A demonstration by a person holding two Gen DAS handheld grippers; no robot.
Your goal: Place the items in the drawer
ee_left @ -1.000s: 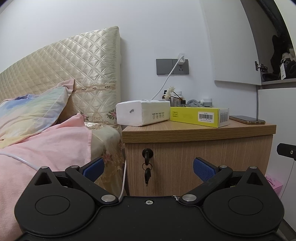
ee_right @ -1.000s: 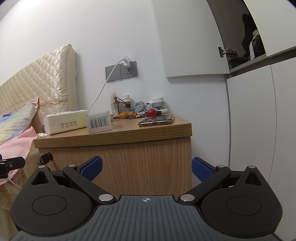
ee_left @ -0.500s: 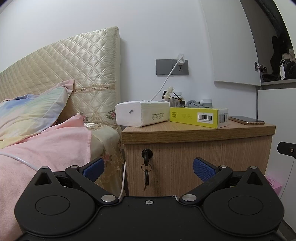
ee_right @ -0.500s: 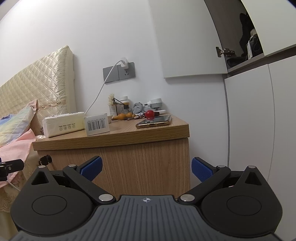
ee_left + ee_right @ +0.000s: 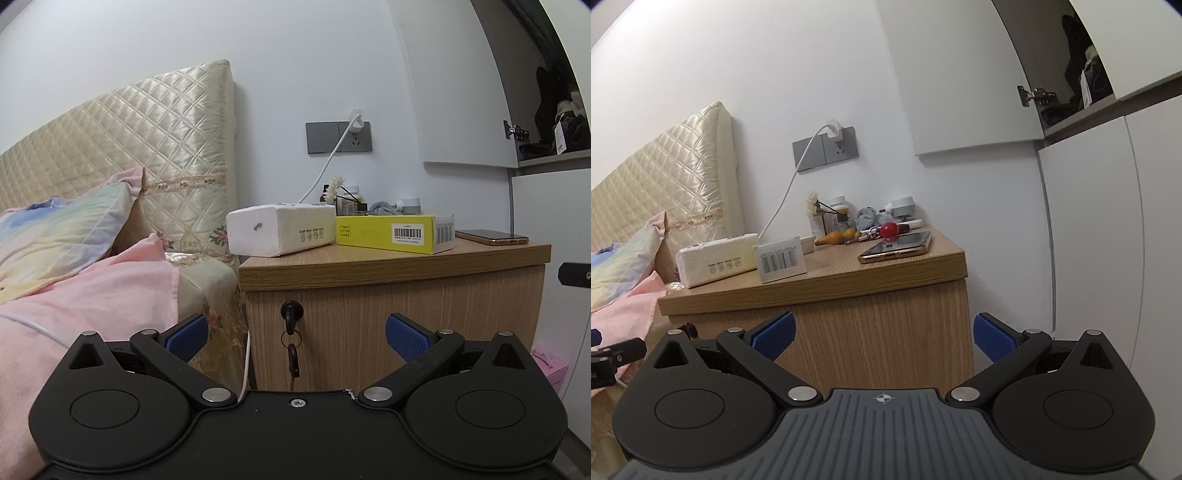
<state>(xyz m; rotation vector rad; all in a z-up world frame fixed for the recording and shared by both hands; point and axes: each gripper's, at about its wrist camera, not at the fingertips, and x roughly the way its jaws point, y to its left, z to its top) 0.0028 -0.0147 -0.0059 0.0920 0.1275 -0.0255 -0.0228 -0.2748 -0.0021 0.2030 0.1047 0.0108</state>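
left wrist view: left gripper [image 5: 295, 334] spread wide, empty, facing the nightstand [image 5: 391, 295] drawer front.
risk: key [image 5: 291, 321] dangles in the lock; a clumsy grab could twist or jam it (drawer looks shut).
items: tissue pack [image 5: 280, 229], yellow box [image 5: 395, 232], phone [image 5: 491, 237] on top.
right wrist view: right gripper [image 5: 882, 336] wide apart, empty.
clutter: red ball [image 5: 888, 229] and bottles behind the phone; charger cable [image 5: 786, 192] hangs near the tissue pack, could snag.

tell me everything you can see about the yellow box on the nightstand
The yellow box is a long, flat carton, cardboard by its look, lying flat on the nightstand top. Its long side is bright yellow with a white barcode label; its white end carries more barcodes. It sits close beside the tissue pack, left of the phone. Neither gripper touches it.
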